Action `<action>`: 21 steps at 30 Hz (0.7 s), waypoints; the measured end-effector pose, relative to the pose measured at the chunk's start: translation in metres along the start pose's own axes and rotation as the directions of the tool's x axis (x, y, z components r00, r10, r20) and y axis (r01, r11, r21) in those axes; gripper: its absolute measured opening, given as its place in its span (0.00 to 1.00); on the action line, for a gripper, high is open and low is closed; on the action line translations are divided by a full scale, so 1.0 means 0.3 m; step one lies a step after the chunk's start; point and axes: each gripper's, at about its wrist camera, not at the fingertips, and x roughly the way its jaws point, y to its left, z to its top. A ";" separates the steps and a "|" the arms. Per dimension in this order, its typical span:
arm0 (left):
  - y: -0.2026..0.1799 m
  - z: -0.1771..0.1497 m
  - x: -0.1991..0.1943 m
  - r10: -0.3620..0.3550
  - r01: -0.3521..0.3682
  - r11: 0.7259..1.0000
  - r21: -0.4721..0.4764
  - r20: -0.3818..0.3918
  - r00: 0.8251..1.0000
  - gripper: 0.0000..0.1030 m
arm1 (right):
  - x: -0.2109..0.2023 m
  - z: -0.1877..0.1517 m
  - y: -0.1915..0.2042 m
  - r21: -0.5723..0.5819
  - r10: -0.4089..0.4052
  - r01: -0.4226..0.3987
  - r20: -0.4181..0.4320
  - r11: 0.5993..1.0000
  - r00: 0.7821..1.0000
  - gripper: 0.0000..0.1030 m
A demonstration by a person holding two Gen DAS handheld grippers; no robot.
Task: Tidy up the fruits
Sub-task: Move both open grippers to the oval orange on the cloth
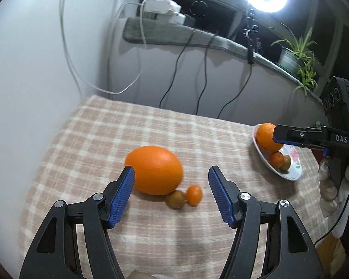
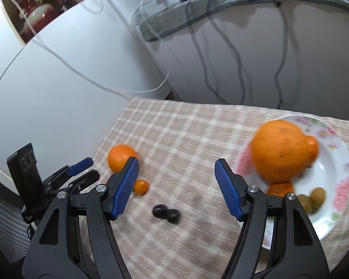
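Left gripper black with blue ribbed pads, jaws spread wide, nothing clamped, hovering over pink-and-cream checked cloth on counter. Large round orange on cloth just past left pad, partly between jaws, not pressed. Small brownish-green kiwi-like fruit touching big orange's near side, tiny orange kumquat right against it. Two small dark purple grapes lying together mid-cloth, seen from right wrist view only. Right gripper same build, jaws wide, empty, low over cloth beside white floral ceramic plate. Second large orange on plate, blurred, well clear of right pad. Smaller tangerine and two greenish-brown small fruits on plate's near side, partly hidden by gripper arm. Gloved hand on right gripper handle at far right of left wrist view.
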 end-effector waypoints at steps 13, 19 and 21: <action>0.087 -0.024 0.054 -0.070 0.064 0.993 -0.100 -0.051 0.996 0.64 | 0.257 0.037 0.154 -0.042 0.118 -0.126 -0.156 0.991 0.981 0.69; 0.091 -0.019 0.087 -0.093 0.084 0.989 -0.120 -0.070 0.993 0.64 | 0.353 0.043 0.196 -0.025 0.163 -0.172 -0.211 0.985 0.964 0.69; 0.095 -0.019 0.095 -0.101 0.090 0.987 -0.133 -0.075 0.992 0.64 | 0.383 0.045 0.210 -0.021 0.166 -0.175 -0.223 0.984 0.961 0.69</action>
